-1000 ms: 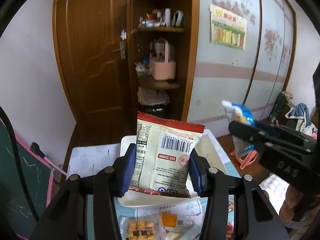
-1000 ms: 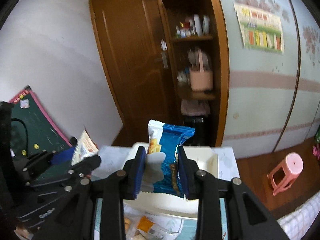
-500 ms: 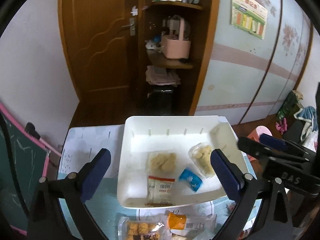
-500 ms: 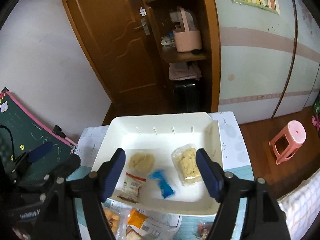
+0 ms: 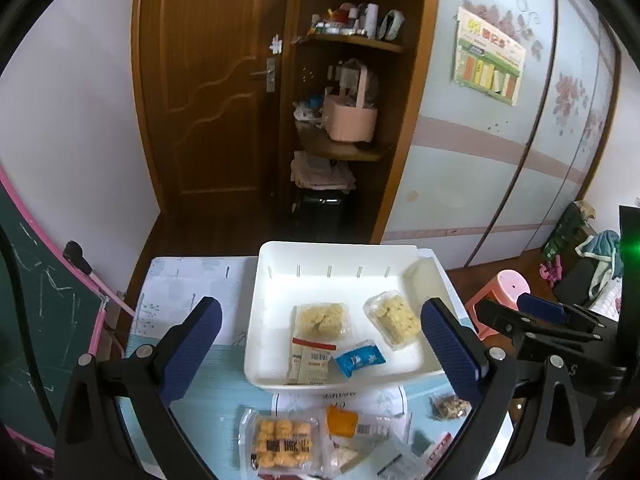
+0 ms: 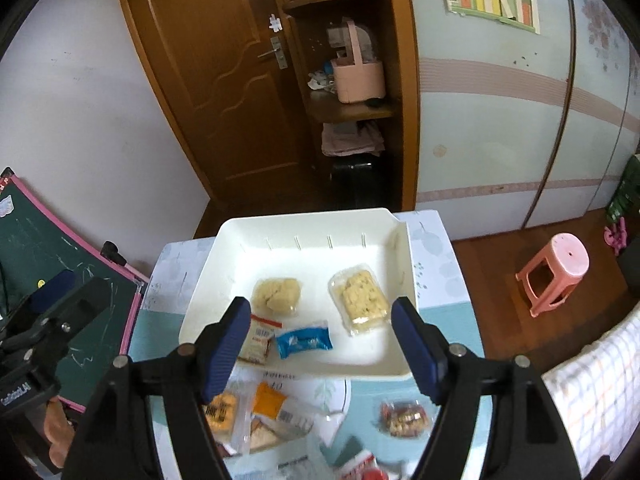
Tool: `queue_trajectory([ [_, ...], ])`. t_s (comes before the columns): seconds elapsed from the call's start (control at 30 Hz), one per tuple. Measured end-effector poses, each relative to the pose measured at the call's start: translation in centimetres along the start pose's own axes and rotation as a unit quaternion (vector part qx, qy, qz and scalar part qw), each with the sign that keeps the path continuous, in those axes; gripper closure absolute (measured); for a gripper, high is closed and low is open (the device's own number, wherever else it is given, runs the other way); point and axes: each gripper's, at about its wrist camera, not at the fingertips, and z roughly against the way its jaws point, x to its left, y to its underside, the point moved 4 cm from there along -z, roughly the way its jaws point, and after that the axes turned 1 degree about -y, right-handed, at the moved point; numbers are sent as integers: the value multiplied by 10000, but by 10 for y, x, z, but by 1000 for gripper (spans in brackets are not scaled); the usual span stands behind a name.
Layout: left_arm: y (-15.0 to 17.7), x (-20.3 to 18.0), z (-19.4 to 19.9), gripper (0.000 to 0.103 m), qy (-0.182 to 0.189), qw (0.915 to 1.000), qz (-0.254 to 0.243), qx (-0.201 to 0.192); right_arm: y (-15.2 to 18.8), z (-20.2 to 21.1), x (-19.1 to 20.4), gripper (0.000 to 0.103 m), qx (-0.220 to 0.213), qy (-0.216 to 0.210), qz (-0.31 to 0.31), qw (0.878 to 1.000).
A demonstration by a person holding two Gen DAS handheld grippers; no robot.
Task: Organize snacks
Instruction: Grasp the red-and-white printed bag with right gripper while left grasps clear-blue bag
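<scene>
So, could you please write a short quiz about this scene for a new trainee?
1. True or false: the left tool holds a snack packet.
2. How many packets lie inside the white plastic tray? A) two B) four C) six
3. Fill in: the small blue wrapped snack lies in the tray to the ___ of the beige packet with the red top edge.

Key:
1. False; both it and the right tool are open and empty.
2. B; the other two are clear packs of pale yellow pastry.
3. Right.
</scene>
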Motion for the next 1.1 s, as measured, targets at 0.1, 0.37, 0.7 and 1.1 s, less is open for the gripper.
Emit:
queue_trajectory([
  [0.1, 7, -1, 24, 3, 15, 9999, -87, -101, 9, 20, -1, 30, 39, 15, -96, 9999],
  [0.37, 35, -12, 74, 3, 210, 9989, -325, -262, 45, 66, -4, 30, -334, 324, 129, 9988],
  [0.7, 96, -49, 88, 3, 541, 9941, -924, -164, 107, 88, -26, 30, -517, 557, 408, 9963],
  [1.1, 228, -99, 22, 3, 797, 9742, -1813, 1085, 189, 36, -66, 30, 421, 761, 798, 9930],
])
